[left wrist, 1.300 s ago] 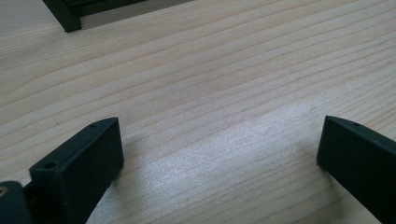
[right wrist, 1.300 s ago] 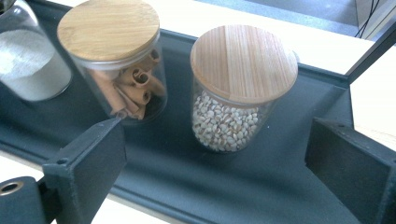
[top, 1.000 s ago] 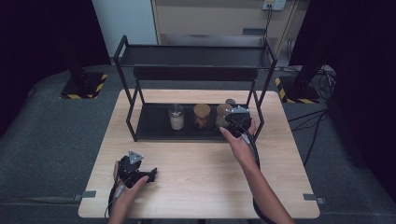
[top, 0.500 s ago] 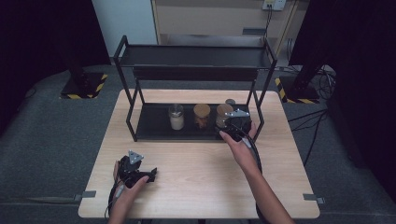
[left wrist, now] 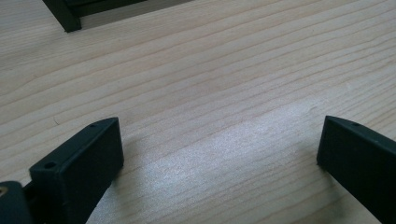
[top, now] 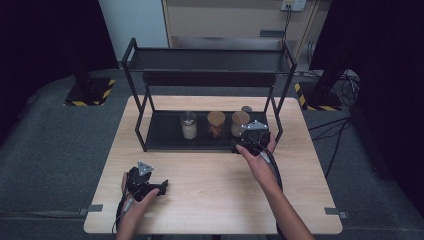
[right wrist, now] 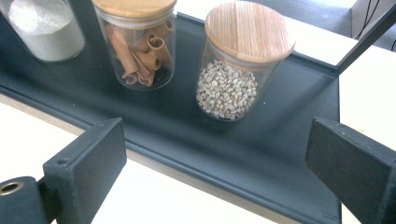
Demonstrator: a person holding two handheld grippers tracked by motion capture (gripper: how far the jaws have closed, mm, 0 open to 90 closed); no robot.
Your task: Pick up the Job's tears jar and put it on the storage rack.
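Pale wood is what we work on: the table (top: 210, 200) carries everything, and on its far half stands a black metal rack (top: 210, 60) with an upper shelf and a lower tray (right wrist: 261, 154). On that lower tray we see three glass jars in a row, each upright and closed with a round wooden lid. The one nearest our right gripper (top: 254, 136) is the jar of pale grains (right wrist: 229, 70), filled about halfway with small whitish kernels; it stands near the tray's right end, just ahead of that gripper and apart from it. Just beside it, not touching, is the jar of cinnamon sticks (right wrist: 139, 44), with curled brown rolls standing on end inside. Farther left is the jar of white powder (right wrist: 44, 28), cut by the edge of the right gripper view, its contents fine and white. In the high view a small dark round thing (top: 246, 109) sits behind the grain jar; we cannot tell what it is. Our right gripper hovers at the tray's front edge with its jaws wide apart and nothing between them. Our left gripper (top: 145, 182) rests low over bare table near the front left, well apart from the rack, jaws likewise spread and empty.
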